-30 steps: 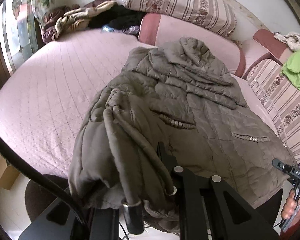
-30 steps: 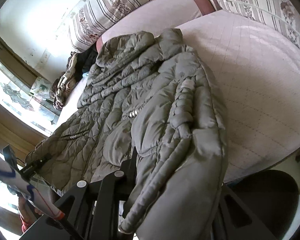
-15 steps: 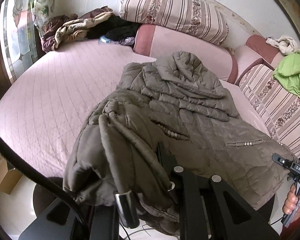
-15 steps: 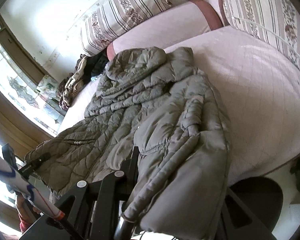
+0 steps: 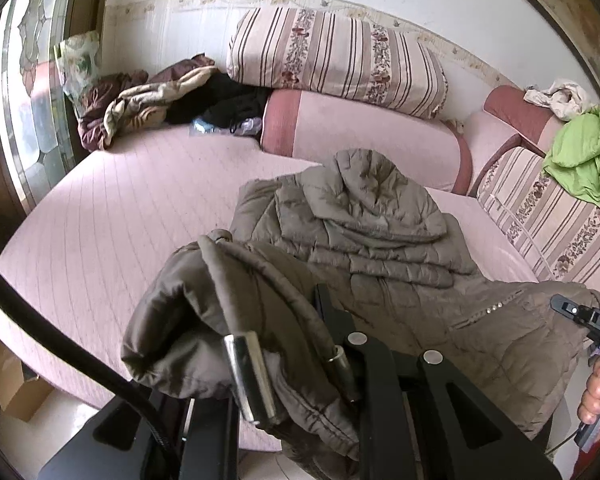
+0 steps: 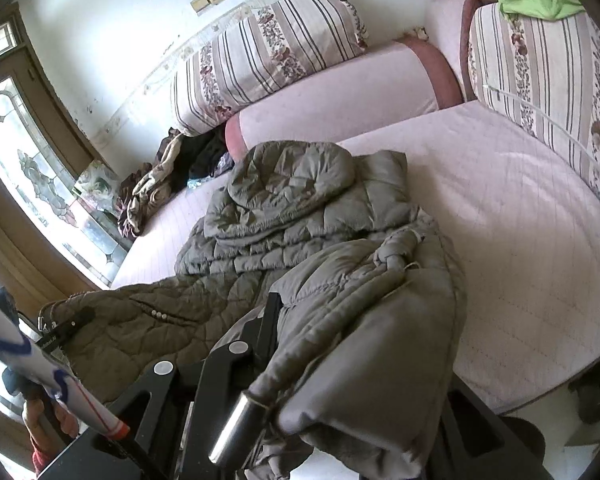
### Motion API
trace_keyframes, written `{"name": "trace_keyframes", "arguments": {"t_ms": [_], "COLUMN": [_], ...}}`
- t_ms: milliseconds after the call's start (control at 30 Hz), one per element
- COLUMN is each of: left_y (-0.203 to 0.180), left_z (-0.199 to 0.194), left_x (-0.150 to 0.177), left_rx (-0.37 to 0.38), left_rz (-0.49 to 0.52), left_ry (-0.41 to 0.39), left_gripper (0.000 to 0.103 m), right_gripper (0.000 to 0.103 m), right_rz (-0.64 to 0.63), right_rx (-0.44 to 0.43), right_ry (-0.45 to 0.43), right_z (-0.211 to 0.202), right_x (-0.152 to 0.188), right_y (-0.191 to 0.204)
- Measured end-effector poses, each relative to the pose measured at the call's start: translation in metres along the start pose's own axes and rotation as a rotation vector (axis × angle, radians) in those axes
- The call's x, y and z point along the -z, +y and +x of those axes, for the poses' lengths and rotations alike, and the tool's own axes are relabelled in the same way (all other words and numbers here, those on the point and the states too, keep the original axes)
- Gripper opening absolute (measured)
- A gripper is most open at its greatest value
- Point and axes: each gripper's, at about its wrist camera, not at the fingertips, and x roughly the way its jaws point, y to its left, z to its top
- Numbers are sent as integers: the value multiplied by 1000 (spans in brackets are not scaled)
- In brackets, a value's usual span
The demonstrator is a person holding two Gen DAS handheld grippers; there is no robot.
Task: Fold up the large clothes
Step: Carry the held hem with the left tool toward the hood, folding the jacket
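The grey-brown padded coat (image 5: 380,240) lies hood-up on the pink bed (image 5: 120,220), its hem lifted off the edge. The left gripper (image 5: 296,364) and right gripper (image 6: 260,364) each clench 1 hem corner.

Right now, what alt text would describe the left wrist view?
A tool pinches the hem of a grey-brown hooded puffer coat spread on a pink bed, with striped cushions behind.

Left gripper (image 5: 300,344) pointed downward, jaws clamped tight on jacket (image 5: 380,248) hem. Right gripper (image 6: 260,344) angled downward too, jaws nearly closed, pinching hem. Hand (image 5: 594,396) gripped right handle.
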Motion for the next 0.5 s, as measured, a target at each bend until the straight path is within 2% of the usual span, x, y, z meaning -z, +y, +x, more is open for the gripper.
{"name": "trace_keyframes", "arguments": {"t_ms": [233, 500], "left_y": [-1, 11], "left_z": [3, 4], "left_x": [-14, -26], "left_rx": [-8, 7], "left_rz": [-3, -39], "left_ry": [-24, -10], "left_gripper": [15, 15], "right_gripper": [19, 19], "right_rz": [0, 2], "right_rx": [22, 54], "right_ry": [-11, -19], "right_z": [-1, -3], "right_x": [-16, -25], "right_y": [9, 19]}}
